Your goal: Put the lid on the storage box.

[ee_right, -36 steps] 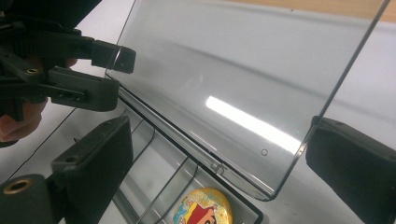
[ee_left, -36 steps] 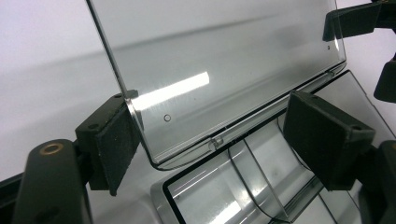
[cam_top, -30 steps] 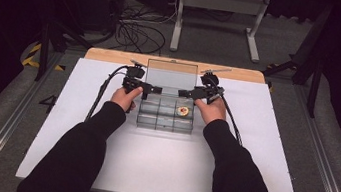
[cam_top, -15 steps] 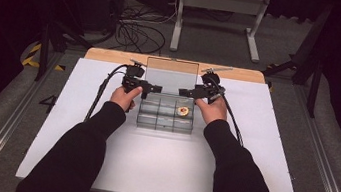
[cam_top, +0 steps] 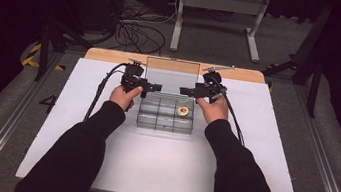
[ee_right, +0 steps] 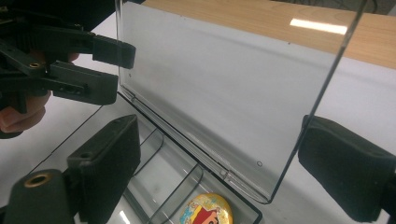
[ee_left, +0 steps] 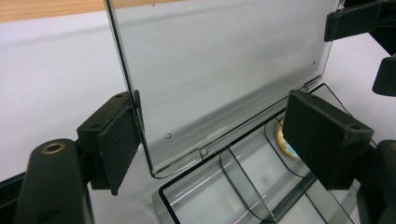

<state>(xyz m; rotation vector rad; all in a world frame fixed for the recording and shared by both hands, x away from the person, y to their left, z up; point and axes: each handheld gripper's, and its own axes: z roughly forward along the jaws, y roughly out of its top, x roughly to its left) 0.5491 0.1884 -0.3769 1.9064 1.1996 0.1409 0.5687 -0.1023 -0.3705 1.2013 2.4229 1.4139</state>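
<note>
One clear box, long axis sideways, lid upright

A dark numeral "4" is marked on the grey floor strip just beside the left edge of the white counter. No other writing can be read.

Black long sleeves; black grippers, square padded jaws, brass screw eyelets, black cables.
</note>
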